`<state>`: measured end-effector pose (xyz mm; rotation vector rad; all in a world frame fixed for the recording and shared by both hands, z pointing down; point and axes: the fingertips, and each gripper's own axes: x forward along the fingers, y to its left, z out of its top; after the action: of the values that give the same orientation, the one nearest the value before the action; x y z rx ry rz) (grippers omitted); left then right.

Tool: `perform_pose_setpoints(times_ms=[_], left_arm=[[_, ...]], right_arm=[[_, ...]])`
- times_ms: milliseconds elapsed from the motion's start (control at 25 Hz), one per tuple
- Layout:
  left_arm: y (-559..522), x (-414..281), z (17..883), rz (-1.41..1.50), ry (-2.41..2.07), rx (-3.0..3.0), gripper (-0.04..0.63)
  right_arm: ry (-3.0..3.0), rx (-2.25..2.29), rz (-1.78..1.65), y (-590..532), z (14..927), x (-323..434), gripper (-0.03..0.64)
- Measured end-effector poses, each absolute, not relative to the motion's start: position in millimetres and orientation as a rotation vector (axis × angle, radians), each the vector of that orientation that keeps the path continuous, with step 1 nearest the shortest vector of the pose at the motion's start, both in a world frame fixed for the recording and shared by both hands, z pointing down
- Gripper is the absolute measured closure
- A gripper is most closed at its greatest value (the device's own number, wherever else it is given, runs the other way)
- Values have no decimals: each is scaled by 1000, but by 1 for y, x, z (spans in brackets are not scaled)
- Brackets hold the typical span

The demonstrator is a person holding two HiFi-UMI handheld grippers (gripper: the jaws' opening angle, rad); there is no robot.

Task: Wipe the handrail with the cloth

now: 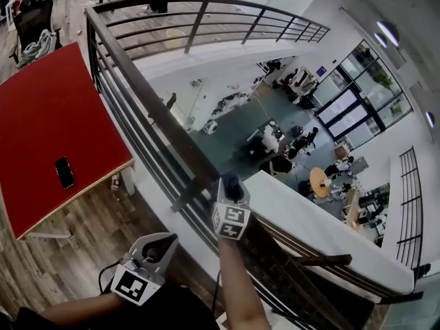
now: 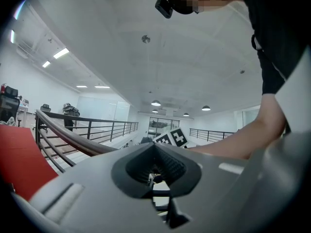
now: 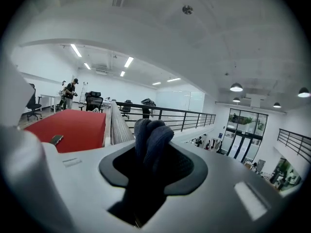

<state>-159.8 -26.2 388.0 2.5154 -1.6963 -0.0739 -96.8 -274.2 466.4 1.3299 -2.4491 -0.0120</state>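
Right gripper (image 1: pixel 232 190) clenched on cloth (image 3: pixel 153 135) at handrail (image 1: pixel 152 96); left gripper (image 1: pixel 159 245) clenched, empty. Risk: weak pinch, cloth may fall beyond rail

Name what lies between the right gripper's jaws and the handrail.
A bunched dark cloth, clamped in the right gripper, sits before the handrail; right gripper view shows it.

Left claw (image 1: pixel 163 241): pale grey moulded shell, dark ribbed pads (image 2: pixel 170 164) inside. White marker cube (image 1: pixel 132 285) w/ black squares at its rear; thin black cable (image 1: pixel 103 273) beside the cube. Right claw (image 1: pixel 231 184): same grey build, dark tip, same type of cube just behind. Person: black short-sleeved top (image 2: pixel 277 42), forearms bare, small black head cam (image 2: pixel 164 7).
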Motion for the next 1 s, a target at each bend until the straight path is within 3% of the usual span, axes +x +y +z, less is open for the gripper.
perform_pose_setpoints(times_ms=[1000], left_arm=[[-8, -105, 389, -75, -1579, 2585, 598]], right_arm=[[-2294, 1349, -50, -253, 482, -15, 477]])
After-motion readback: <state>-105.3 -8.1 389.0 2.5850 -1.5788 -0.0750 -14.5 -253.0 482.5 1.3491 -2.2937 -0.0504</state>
